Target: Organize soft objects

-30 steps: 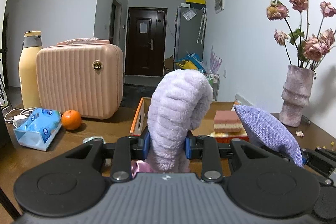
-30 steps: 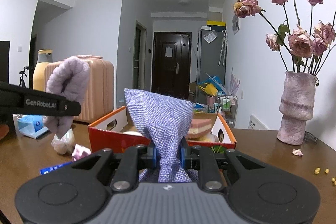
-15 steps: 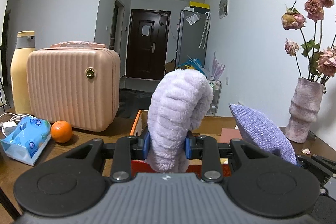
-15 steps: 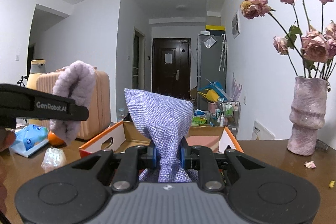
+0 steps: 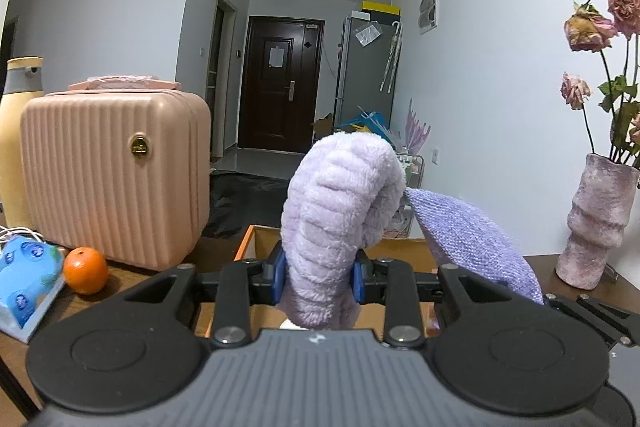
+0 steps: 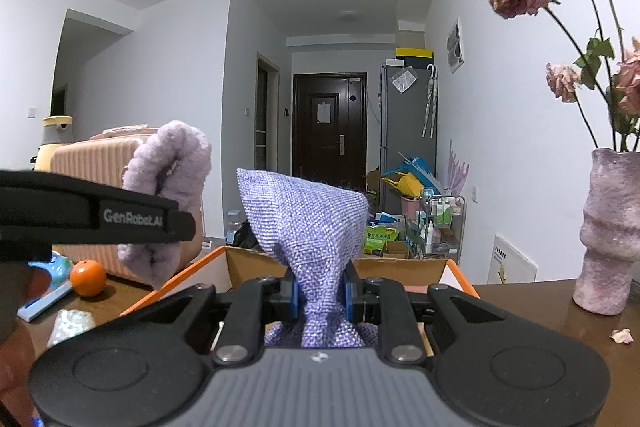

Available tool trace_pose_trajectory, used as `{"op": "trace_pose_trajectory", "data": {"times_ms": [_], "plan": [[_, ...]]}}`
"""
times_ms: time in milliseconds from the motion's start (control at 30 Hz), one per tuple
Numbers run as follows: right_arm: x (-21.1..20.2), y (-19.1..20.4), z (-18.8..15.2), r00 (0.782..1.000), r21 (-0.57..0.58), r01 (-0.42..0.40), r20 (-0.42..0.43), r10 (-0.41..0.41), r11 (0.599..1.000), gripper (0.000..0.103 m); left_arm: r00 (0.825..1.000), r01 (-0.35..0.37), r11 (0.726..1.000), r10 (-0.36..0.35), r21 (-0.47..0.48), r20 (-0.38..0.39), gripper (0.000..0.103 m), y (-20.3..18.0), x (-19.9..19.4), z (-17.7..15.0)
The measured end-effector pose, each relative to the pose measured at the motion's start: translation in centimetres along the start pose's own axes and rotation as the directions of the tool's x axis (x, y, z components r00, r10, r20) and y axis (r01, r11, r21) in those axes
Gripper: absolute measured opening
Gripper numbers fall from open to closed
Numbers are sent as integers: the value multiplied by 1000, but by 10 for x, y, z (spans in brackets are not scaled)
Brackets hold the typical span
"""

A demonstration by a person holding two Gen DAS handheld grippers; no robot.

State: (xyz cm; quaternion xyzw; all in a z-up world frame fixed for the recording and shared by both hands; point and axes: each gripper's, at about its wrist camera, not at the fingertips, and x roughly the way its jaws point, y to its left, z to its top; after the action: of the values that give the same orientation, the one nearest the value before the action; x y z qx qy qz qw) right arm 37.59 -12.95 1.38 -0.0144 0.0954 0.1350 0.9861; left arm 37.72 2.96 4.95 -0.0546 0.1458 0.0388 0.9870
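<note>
L wrist | left claw (image 5: 319, 277) clamps ribbed fluffy lilac cloth (image 5: 340, 211) | right claw (image 6: 320, 293) pinches woven pouch (image 6: 308, 223)

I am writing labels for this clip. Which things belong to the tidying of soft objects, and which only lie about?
Job: fluffy lilac cloth in left gripper; purple woven pouch in right gripper; orange cardboard box.

Lying about: pink case, orange, tissue pack, vase.
</note>
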Motion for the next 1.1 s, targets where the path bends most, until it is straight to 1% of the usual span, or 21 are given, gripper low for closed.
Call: {"op": "trace_pose_trajectory", "data": {"times_ms": [333,500,667,900,1100], "plan": [[42,-3,4,1000,12,-7,-14,7,1000,19,1000,-13,1000,13,-12,-4,31,-4,40,8],[60,-2,9,1000,9,-11,-21,12,1000,19,1000,-26,999,26,-24,-6,31,-4,51,12],[75,-4,12,999,20,-9,-45,10,1000,19,999,-40,998,39,-42,-15,31,-3,63,15],[98,-1,12,995,33,-11,-100,14,999,19,997,-54,997,50,-62,-60,31,1,85,12],[104,1,11,993,15,-19,-119,20,1000,19,995,-56,997,50,-60,-90,31,3,95,8]]}}
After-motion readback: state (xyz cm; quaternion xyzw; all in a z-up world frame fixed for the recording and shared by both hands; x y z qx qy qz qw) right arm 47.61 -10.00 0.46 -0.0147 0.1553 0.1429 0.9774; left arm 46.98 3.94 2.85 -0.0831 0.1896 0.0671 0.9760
